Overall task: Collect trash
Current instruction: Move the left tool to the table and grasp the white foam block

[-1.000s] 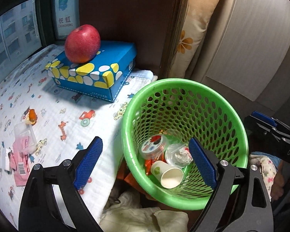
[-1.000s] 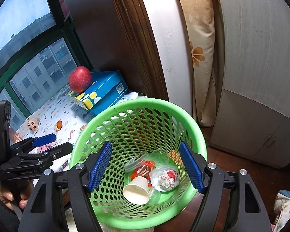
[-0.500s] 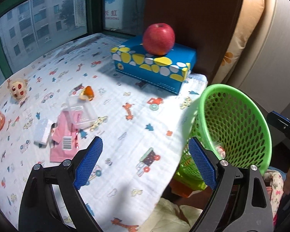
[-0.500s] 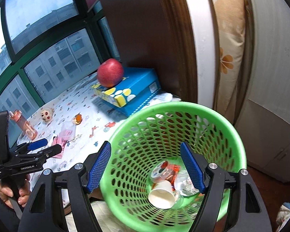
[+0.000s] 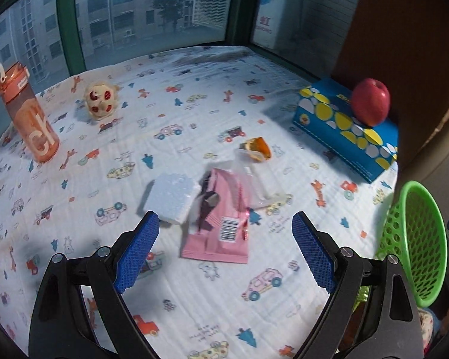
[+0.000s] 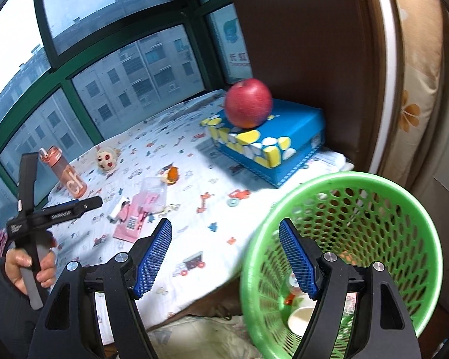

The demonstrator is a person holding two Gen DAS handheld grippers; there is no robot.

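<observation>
A pink wrapper (image 5: 221,224) lies on the patterned cloth, beside a white foam block (image 5: 173,199), a clear plastic box (image 5: 256,184) and an orange scrap (image 5: 256,148). My left gripper (image 5: 224,249) is open and empty, just above and short of the wrapper. The green basket (image 6: 359,206) stands off the table's right edge with a paper cup (image 6: 299,320) and other trash inside. My right gripper (image 6: 224,257) is open and empty at the basket's left rim. The wrapper (image 6: 131,224) and the left gripper (image 6: 83,205) also show in the right wrist view.
A blue box (image 5: 344,128) with a red apple (image 5: 371,106) stands at the back right. An orange bottle (image 5: 30,119) and a small doll head (image 5: 100,104) stand at the back left. Windows ring the table. A cabinet and curtain are on the right.
My left gripper has swung left from over the basket to over the table's trash pile. My right gripper has shifted left, from above the basket's middle to its left rim.
</observation>
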